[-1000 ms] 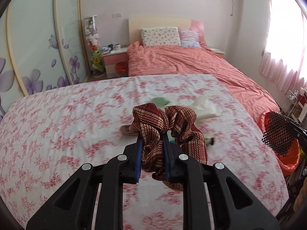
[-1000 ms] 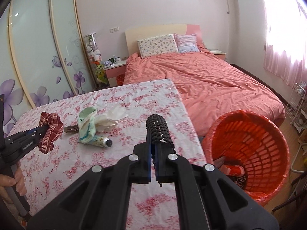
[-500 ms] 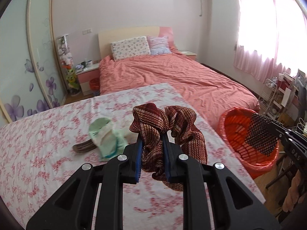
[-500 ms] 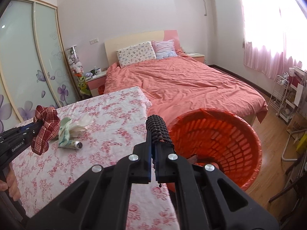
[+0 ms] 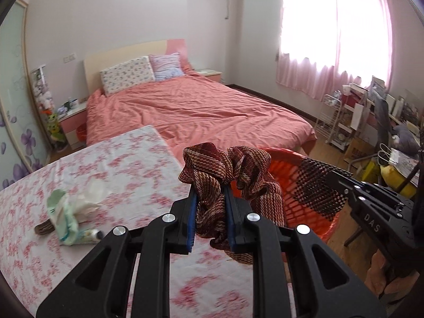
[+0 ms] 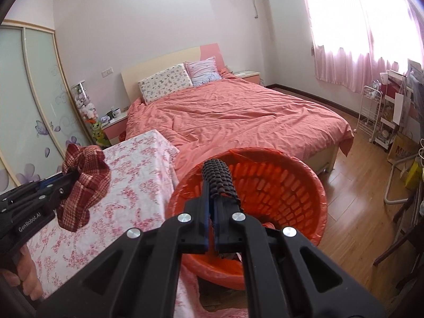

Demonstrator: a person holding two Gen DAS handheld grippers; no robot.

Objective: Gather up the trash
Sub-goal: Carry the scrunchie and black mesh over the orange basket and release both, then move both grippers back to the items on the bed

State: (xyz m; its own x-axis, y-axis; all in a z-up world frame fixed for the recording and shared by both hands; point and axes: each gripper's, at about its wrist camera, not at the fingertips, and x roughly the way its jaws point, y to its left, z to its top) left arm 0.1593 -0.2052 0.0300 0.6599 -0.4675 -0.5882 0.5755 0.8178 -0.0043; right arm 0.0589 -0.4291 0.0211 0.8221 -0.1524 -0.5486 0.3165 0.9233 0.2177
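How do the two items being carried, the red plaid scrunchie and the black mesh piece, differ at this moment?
The plaid scrunchie is red-brown woven cloth, bunched and ruffled; the black mesh piece is dark, knobbly and flat.

The scrunchie sits in the left gripper; the mesh is clamped in the right gripper.

In the right wrist view, the scrunchie hangs over the floral tablecloth, the mesh over the orange basket.

Both are held off any surface.

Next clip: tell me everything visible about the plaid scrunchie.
The scrunchie is a ruffled ring of woven fabric, plaid in dark red, brown and cream. The left gripper is shut on it, its blue pads pinching one bunched section, while loose folds hang to the side. It is held in the air beside the orange basket.
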